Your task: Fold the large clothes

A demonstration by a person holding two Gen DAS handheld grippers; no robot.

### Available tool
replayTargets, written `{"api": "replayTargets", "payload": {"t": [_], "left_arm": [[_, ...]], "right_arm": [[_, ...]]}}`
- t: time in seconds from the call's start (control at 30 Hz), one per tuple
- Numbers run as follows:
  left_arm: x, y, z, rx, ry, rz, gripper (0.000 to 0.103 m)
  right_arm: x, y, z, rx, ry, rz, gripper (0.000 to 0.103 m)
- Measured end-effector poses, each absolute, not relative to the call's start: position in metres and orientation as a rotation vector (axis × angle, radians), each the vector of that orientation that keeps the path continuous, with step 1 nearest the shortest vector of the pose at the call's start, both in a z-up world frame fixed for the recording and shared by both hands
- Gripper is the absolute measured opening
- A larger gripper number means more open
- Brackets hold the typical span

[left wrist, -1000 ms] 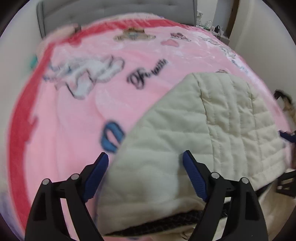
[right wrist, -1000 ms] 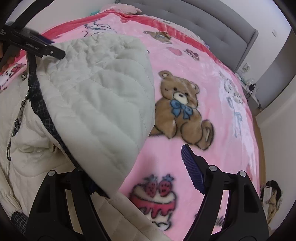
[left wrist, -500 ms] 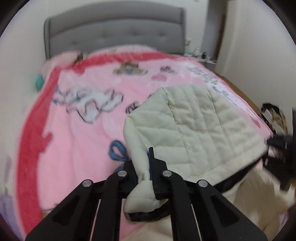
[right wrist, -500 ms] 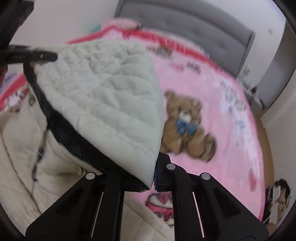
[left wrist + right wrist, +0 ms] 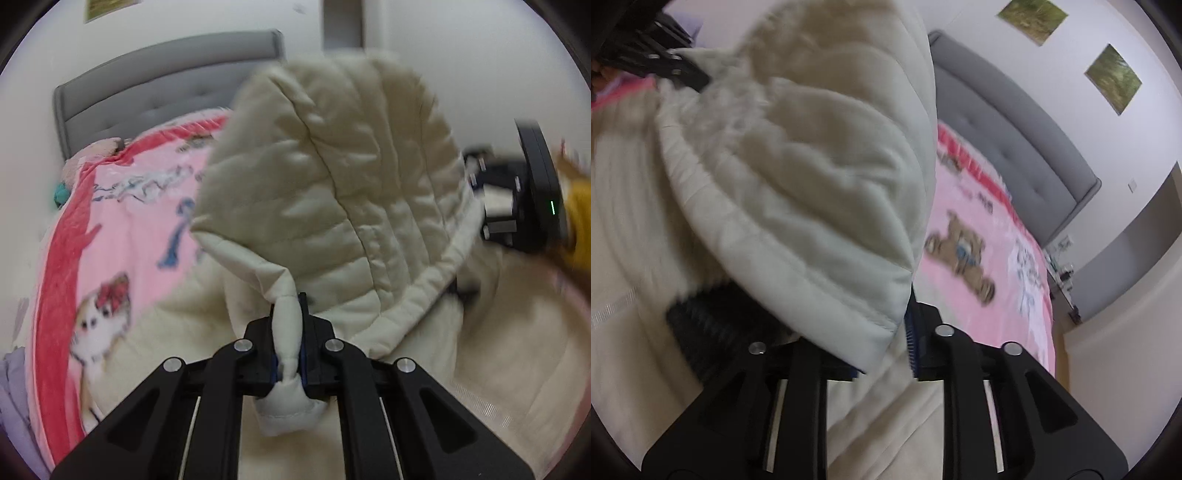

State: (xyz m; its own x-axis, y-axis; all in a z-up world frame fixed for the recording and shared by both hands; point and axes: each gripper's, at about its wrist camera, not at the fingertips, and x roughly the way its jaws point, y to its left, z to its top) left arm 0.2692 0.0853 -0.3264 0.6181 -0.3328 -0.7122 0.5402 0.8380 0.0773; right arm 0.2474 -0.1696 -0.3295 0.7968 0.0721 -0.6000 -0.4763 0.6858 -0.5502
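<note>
Left wrist view: a pink blanket (image 5: 122, 236) covers the bed, the cream quilted jacket (image 5: 332, 177) spread over it, one flap lifted. The left gripper (image 5: 289, 347) pinches its edge; the right gripper (image 5: 882, 332) clamps the opposite corner. The fold looks barely begun: the flap remains airborne, unlaid.

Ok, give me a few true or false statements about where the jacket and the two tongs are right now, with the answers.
1. The left tongs are shut on a bunched corner of the cream quilted jacket. True.
2. The right tongs hang open, holding nothing. False: they pinch the jacket's edge.
3. The jacket lies flat on the pink blanket. False: its held part is lifted off it.
4. A teddy bear print shows on the blanket. True.
5. The headboard is brown wood. False: grey, padded.
</note>
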Motion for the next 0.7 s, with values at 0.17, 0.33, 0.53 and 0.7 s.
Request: {"api": "replayTargets", "payload": {"t": [0.17,0.33,0.53,0.7], "left_arm": [[0.257,0.075,-0.348,0.334,0.696,-0.456,0.009],[0.250,0.082,-0.342,0.405,0.698,-0.518,0.014],[0.253,0.080,-0.338,0.421,0.724,-0.522,0.014],[0.286,0.089,-0.339,0.232,0.753,-0.428,0.012]], "right_arm": [[0.242,-0.175,-0.343,-0.769,0.607,0.339,0.038],[0.235,-0.188,-0.316,-0.714,0.618,0.382,0.061],[0.224,-0.182,-0.309,-0.844,0.528,0.281,0.072],[0.215,-0.162,-0.316,-0.799,0.485,0.448,0.081]]}}
